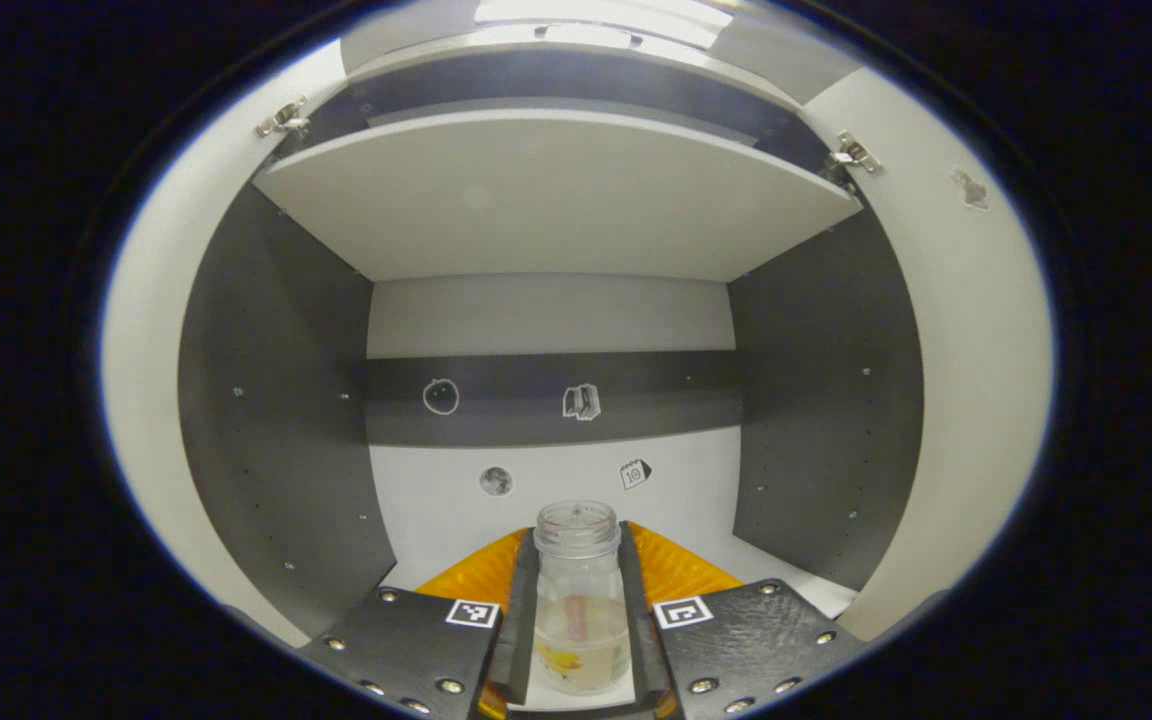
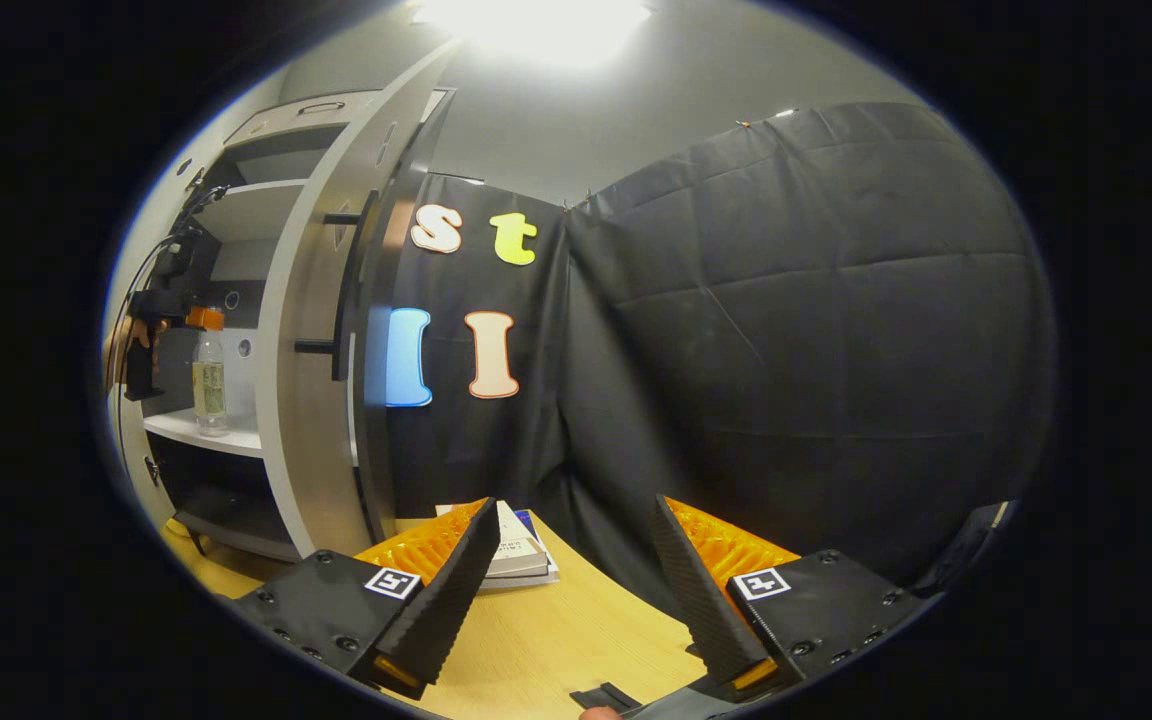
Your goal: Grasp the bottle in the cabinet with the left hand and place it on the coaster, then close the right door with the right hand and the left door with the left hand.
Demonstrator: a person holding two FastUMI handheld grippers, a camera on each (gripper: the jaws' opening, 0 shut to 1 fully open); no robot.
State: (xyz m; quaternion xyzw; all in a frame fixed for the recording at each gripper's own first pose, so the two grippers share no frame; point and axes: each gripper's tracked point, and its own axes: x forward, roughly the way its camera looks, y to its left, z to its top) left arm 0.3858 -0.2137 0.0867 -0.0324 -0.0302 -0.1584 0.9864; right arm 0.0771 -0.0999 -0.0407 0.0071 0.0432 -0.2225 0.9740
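A clear bottle (image 1: 581, 600) with some liquid and a label stands on the white cabinet shelf (image 1: 446, 520). My left gripper (image 1: 578, 548) reaches into the cabinet, and both its fingers press on the bottle's sides just below the neck. In the right gripper view the same bottle (image 2: 208, 385) stands upright on the shelf (image 2: 206, 430), with the left gripper (image 2: 171, 325) and a hand at its top. My right gripper (image 2: 571, 560) hovers open over the wooden table (image 2: 556, 640), holding nothing. The cabinet's right door (image 2: 311, 400) stands wide open.
Both cabinet doors flank the opening, left door (image 1: 141, 340) and right door (image 1: 981, 340). An upper shelf (image 1: 556, 200) hangs close over the bottle. A stack of books (image 2: 521, 555) lies on the table by the open door, in front of the black cloth wall (image 2: 786, 350).
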